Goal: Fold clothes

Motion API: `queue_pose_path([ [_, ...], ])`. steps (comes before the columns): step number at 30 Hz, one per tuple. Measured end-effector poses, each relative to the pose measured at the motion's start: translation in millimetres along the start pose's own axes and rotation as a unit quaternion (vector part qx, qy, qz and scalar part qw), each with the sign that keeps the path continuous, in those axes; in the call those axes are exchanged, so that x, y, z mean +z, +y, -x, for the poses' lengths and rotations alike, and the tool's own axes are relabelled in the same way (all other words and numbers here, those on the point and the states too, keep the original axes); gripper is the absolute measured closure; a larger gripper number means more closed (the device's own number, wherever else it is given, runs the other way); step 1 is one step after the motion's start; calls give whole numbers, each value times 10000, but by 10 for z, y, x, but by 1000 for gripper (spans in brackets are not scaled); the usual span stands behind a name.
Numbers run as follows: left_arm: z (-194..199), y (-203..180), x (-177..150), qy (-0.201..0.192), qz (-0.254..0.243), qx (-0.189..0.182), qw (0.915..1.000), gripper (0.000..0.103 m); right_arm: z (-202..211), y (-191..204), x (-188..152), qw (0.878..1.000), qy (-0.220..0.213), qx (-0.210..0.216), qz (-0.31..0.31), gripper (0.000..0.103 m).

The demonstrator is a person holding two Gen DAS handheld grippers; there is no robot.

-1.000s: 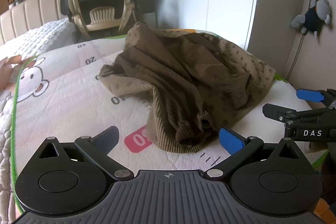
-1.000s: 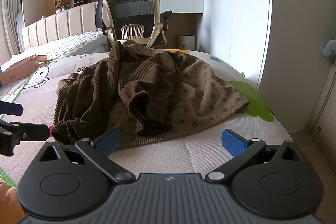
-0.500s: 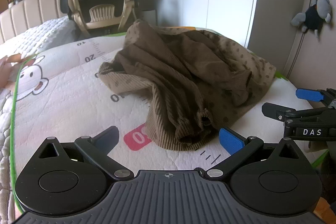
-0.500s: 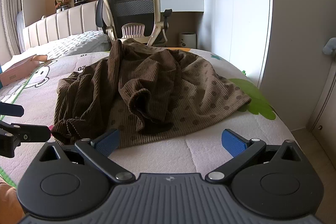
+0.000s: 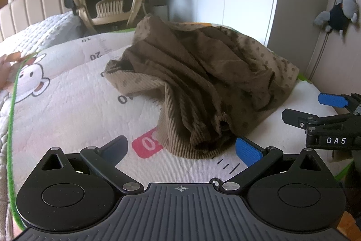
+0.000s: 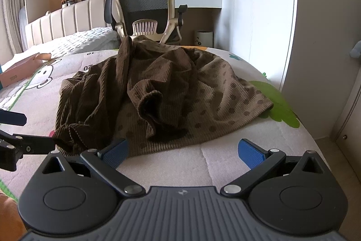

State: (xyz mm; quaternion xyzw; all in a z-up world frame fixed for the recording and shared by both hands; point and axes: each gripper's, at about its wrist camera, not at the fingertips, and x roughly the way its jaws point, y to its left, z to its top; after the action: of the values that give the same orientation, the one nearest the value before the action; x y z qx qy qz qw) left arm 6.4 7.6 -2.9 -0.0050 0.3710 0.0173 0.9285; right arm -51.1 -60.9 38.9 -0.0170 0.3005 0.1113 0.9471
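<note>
A crumpled brown ribbed garment with polka dots (image 5: pixel 198 83) lies in a heap on a printed mat (image 5: pixel 67 110); the right wrist view shows the same garment (image 6: pixel 158 92) spread wider on the mat (image 6: pixel 221 164). My left gripper (image 5: pixel 180 149) is open, its fingers just short of the garment's near hem, nothing between them. My right gripper (image 6: pixel 182 150) is open too, close to the near edge of the cloth. The right gripper (image 5: pixel 315 110) also shows at the right edge of the left wrist view, and the left gripper (image 6: pixel 13 130) at the left edge of the right wrist view.
An office chair (image 6: pixel 144 8) stands behind the mat, beside a bed with a padded headboard (image 6: pixel 67 19). A pink box (image 6: pixel 20 70) lies at the far left. A white wardrobe (image 6: pixel 259 3) and a hanging plush toy (image 5: pixel 338 15) are on the right, where the mat's edge drops off.
Both grippers have edged a little closer to the garment, which now looks slightly larger. The garment itself has not moved and both grippers stay open.
</note>
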Motion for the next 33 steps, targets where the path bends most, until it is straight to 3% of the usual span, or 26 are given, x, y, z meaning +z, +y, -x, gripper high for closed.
queue_pose_path([
  [8, -61, 22, -14, 127, 30, -42, 9999, 0, -61, -2, 57, 9998, 129, 119, 61, 0],
  [11, -56, 66, 5, 112, 93, -63, 9999, 0, -108, -34, 233, 9997, -1, 169, 173, 0],
  [16, -22, 366, 390, -377, 422, -130, 9983, 0, -505, -114, 696, 9985, -16, 506, 182, 0],
  [19, -206, 576, 703, -617, 598, -354, 9957, 0, -965, -229, 807, 9942, 510, 890, -308, 0],
  [22, -599, 756, 952, -375, 887, -379, 9946, 0, -1324, -373, 730, 9826, 1071, 1138, -1005, 0],
  [27, -1046, 936, 1090, -50, 979, -324, 9947, 0, -1280, -420, 592, 9835, 606, 1310, -1093, 0],
  [31, -1242, 1020, 1101, 102, 805, -436, 9957, 0, -1293, -307, 742, 9865, 927, 1313, -322, 0],
  [33, -1297, 1098, 1129, 96, 861, -567, 9946, 0, -1270, -343, 961, 9902, 552, 1275, -131, 0],
])
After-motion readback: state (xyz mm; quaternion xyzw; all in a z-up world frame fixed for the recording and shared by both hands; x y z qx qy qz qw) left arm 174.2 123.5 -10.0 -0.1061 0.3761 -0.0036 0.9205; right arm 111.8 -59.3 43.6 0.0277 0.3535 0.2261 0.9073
